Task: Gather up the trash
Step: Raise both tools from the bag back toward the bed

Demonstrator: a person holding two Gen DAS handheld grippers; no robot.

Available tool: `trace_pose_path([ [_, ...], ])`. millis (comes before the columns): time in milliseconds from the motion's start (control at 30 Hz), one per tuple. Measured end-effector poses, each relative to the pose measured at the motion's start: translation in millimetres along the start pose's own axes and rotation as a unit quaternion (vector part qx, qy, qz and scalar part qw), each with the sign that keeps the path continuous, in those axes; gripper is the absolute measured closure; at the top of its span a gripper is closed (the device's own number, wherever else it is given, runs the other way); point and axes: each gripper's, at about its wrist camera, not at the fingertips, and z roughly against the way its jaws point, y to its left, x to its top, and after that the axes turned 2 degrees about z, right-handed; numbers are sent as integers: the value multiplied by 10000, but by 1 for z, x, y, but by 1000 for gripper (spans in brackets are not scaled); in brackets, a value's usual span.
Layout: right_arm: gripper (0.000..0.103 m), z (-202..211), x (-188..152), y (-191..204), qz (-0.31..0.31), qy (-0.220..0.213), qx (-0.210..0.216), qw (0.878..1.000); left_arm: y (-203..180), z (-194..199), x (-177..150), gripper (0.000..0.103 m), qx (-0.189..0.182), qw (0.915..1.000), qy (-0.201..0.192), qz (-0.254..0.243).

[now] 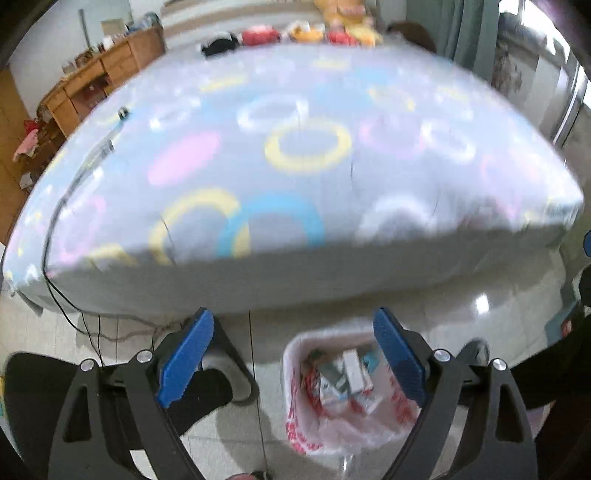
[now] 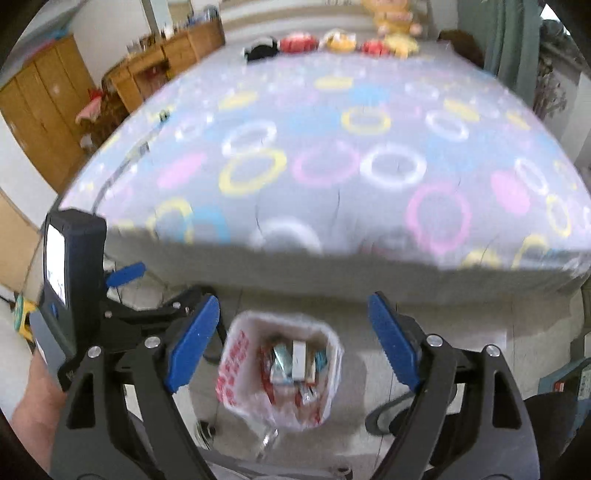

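Note:
A small trash bin lined with a white plastic bag with red print (image 1: 306, 424) (image 2: 232, 369) stands on the tiled floor at the foot of the bed. Several small cartons and wrappers (image 1: 347, 373) (image 2: 295, 362) lie inside it. My left gripper (image 1: 291, 317) hangs above the floor, open and empty, with the bin below its right finger. My right gripper (image 2: 293, 299) is open and empty too, and the bin shows between its blue fingers (image 2: 192, 347). In the right wrist view the left gripper's body (image 2: 74, 277) sits at the left, held by a hand (image 2: 37, 387).
A bed with a grey cover printed with coloured rings (image 1: 295, 147) (image 2: 332, 166) fills the middle. Plush toys (image 1: 332, 33) (image 2: 332, 40) line its far end. A wooden desk (image 1: 103, 70) (image 2: 166, 48) and wardrobe (image 2: 44, 110) stand left. A black cable (image 1: 55, 240) runs off the bed.

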Motion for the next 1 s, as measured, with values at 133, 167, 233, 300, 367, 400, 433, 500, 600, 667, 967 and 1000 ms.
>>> trace_pose_path([
  [133, 11, 42, 28, 11, 25, -534, -69, 9985, 4, 45, 26, 13, 77, 9986, -514, 19],
  [167, 11, 50, 32, 14, 55, -630, -88, 9980, 5, 60, 33, 11, 79, 9976, -682, 31],
  [233, 10, 70, 42, 18, 127, -859, -138, 9961, 5, 85, 44, 8, 171, 9952, -959, 33],
  [300, 7, 89, 48, 24, 150, -1112, -210, 9935, 5, 111, 54, 8, 237, 9919, -1246, 29],
  [367, 7, 110, 55, 27, 153, -1340, -209, 9906, 6, 130, 61, 8, 243, 9895, -1425, 71],
  [400, 7, 117, 58, 28, 157, -1412, -212, 9896, 7, 138, 63, 8, 231, 9884, -1496, 92],
  [433, 7, 127, 60, 30, 158, -1519, -277, 9879, 8, 148, 67, 8, 235, 9868, -1597, 127],
  [500, 7, 139, 63, 33, 197, -1663, -407, 9850, 10, 162, 71, 8, 288, 9842, -1738, 184],
  [600, 7, 155, 65, 35, 178, -1822, -370, 9824, 13, 185, 76, 8, 298, 9809, -1903, 265],
  [667, 7, 164, 67, 33, 53, -1837, -86, 9829, 16, 198, 77, 8, 343, 9784, -2015, 322],
  [967, 7, 177, 62, 35, -1, -1972, -77, 9803, 25, 227, 80, 8, 336, 9725, -2236, 563],
  [1000, 7, 178, 61, 36, -2, -1971, -97, 9803, 26, 227, 80, 8, 325, 9723, -2239, 580],
])
